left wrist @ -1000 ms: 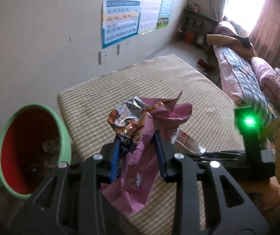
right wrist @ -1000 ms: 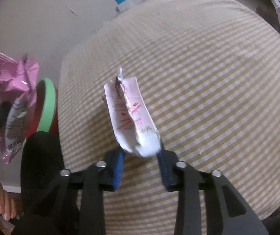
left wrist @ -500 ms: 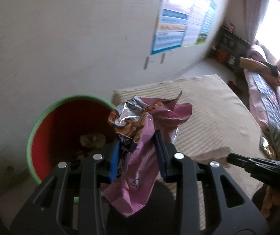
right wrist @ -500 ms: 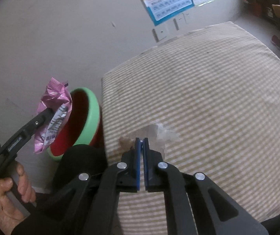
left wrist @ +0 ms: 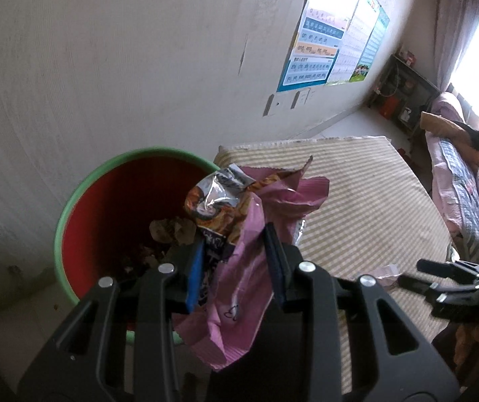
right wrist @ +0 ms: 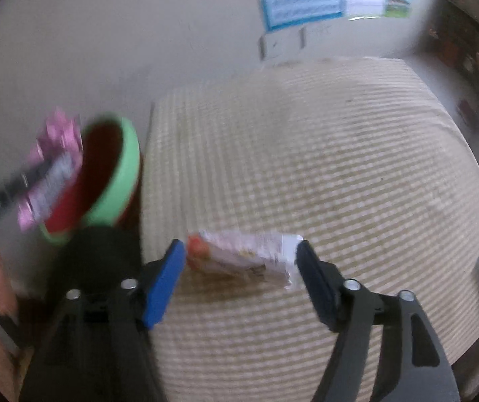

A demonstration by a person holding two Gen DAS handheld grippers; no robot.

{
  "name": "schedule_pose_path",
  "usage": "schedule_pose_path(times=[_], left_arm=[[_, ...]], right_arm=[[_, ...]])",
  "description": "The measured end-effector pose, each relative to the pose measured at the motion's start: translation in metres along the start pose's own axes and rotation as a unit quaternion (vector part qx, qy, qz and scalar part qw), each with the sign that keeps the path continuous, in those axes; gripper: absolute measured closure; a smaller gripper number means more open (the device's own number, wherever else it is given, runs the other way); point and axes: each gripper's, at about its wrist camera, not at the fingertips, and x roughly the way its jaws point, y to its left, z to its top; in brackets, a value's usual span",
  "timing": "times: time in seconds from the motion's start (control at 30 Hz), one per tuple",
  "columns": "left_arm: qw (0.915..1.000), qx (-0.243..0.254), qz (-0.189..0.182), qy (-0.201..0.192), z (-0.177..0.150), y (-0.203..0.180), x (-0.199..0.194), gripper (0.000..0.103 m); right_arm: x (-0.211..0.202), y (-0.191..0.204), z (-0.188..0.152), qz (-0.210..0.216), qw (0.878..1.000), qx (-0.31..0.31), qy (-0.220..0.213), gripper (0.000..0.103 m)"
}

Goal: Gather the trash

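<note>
1. Over by the wall, the left gripper [left wrist: 236, 264] is clenched on a crumpled pink snack bag [left wrist: 239, 268], its long axis running up and away out of the jaws, torn mouth topmost.
2. Ahead and left of it gapes the red bin with a green rim [left wrist: 81, 187]. I'd say dropping is the step in hand; next, carry it over the opening and release.
3. The right gripper [right wrist: 241, 274] stands spread wide, a white-and-red wrapper [right wrist: 242, 256] lying crosswise between its fingers on the checked tablecloth [right wrist: 340, 167]. Whether they touch it I can't tell.

Wrist views, close, sharing bin [left wrist: 71, 201], table [right wrist: 306, 167]
</note>
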Motion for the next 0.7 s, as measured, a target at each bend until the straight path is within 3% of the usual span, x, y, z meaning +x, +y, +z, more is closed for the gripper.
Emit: schedule_pose_path(times=[0.13, 0.3, 0.37, 0.5, 0.63, 0.7], left_arm=[[1.0000, -0.005, -0.003, 0.008, -0.003, 0.002, 0.004, 0.071], [0.9999, -0.011, -0.005, 0.012, 0.000, 0.003, 0.008, 0.071], [0.9999, -0.010, -0.004, 0.012, 0.002, 0.003, 0.009, 0.071], [0.9999, -0.007, 0.000, 0.009, 0.002, 0.003, 0.009, 0.071], [0.9999, -0.009, 0.007, 0.007, 0.002, 0.006, 0.010, 0.071], [0.9998, -0.013, 0.010, 0.006, 0.002, 0.008, 0.011, 0.071]], right_arm=[[0.025, 0.006, 0.001, -0.001, 0.997, -0.060, 0.045, 0.035], [0.047, 0.023, 0.005, -0.050, 0.982, -0.169, 0.070, 0.031], [0.053, 0.026, 0.006, -0.055, 0.979, -0.180, 0.075, 0.033], [0.060, 0.028, 0.005, -0.074, 0.976, -0.192, 0.074, 0.050], [0.054, 0.027, 0.009, -0.039, 0.984, -0.164, 0.056, 0.066], [0.045, 0.027, 0.018, 0.004, 0.991, -0.125, 0.049, 0.101]])
